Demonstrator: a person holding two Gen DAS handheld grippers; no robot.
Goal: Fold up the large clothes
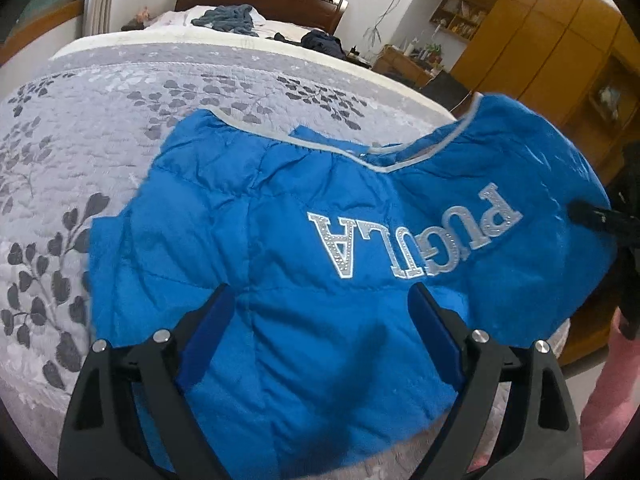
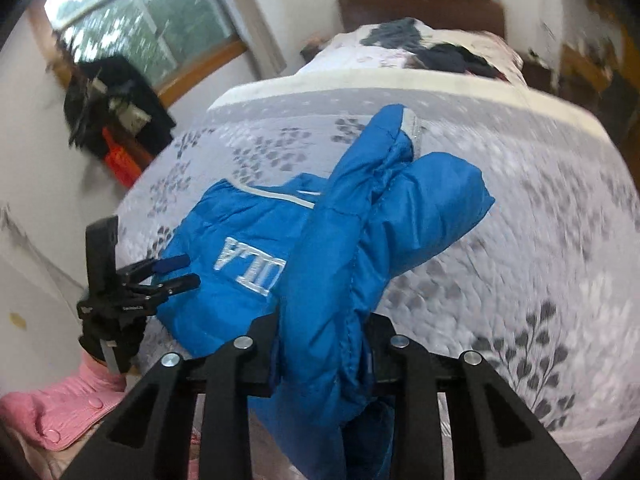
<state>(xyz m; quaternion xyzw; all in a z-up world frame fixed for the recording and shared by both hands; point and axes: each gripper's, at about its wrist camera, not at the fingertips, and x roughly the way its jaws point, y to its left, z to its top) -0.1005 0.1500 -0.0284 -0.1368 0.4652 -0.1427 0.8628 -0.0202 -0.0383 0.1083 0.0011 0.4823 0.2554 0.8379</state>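
On the grey leaf-patterned bed quilt lay the blue padded jacket, back uppermost, silver lettering showing. Folding appeared only begun: one sleeve was gathered and raised, the body not yet folded. The right gripper was clamped on that sleeve. The left gripper stood wide apart over the hem, holding nothing. Fabric was glossy, quilted and puffy, with pale grey collar piping.

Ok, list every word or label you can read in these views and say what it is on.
"PUGULA": silver letters, upside down, on the blue jacket.
"ULA": the same lettering, partly hidden by a folded sleeve in the right wrist view.
Small print on the left gripper body: too small to read.
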